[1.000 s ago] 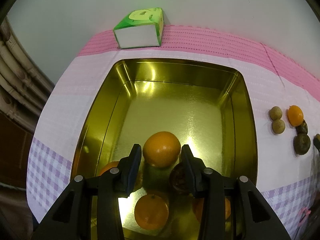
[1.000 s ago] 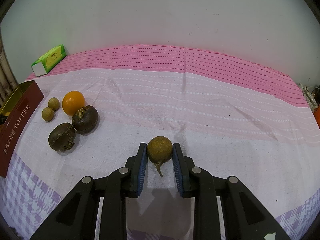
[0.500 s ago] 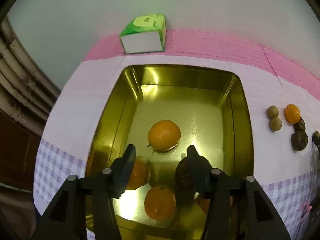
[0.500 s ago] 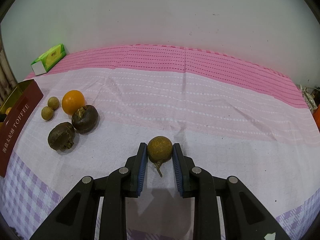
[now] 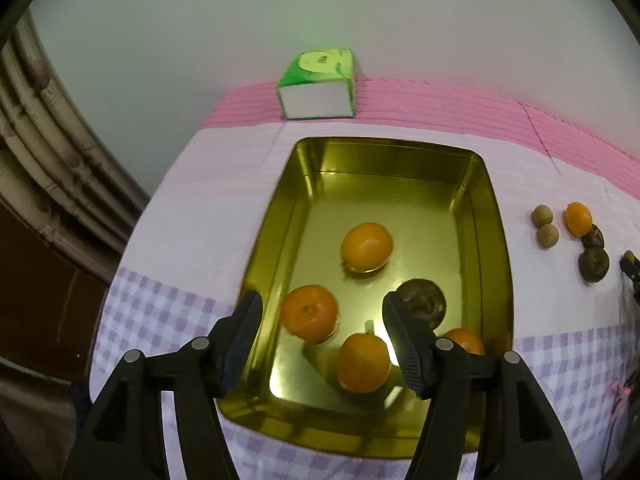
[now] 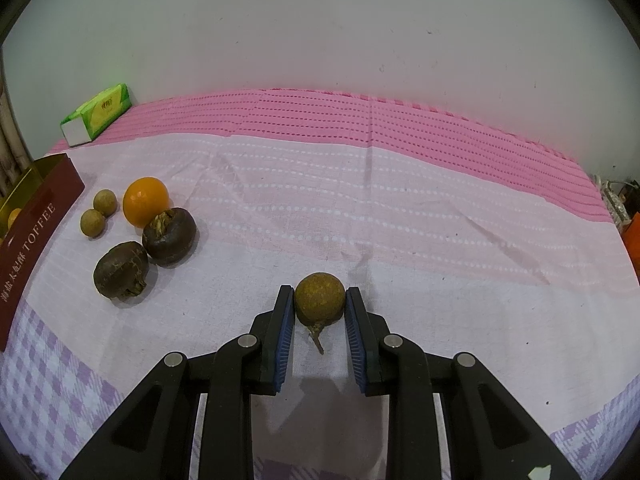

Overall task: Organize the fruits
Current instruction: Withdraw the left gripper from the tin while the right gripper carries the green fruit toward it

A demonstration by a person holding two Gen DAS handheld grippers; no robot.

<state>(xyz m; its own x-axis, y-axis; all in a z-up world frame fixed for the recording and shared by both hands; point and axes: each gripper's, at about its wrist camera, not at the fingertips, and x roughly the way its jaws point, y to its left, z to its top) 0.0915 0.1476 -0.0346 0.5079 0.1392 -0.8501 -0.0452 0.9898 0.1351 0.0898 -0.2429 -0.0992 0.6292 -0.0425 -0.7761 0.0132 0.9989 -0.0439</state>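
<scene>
Since the earlier frames: left gripper lifted back from the gold tin, jaws just widened, nothing between them; released orange now lying free on the tin floor. Right gripper unchanged in place.

Left gripper: jaws apart, empty, poised above the near end of the tin. Beneath and between the fingers: second orange by the left wall, third orange near the front wall, dark brown fruit just behind the right finger, fourth orange partly hidden by that finger. All five loose inside the tin, none touching the pads.

Right gripper: jaws together, blue pads clamped on a small brown round fruit, stem pointing toward the camera; whether lifted or resting on the cloth cannot be told.

Outward, on the tablecloth, pink-striped at the back and lilac-checked at the front: cluster to the left of the right gripper, beside the tin's dark red outer wall lettered TOFFEE. Cluster contents: two small tan fruits touching each other, loose orange, two dark brown fruits side by side in front of that orange.

Far back left, against the wall: green tissue pack, just beyond the tin's far end.
</scene>
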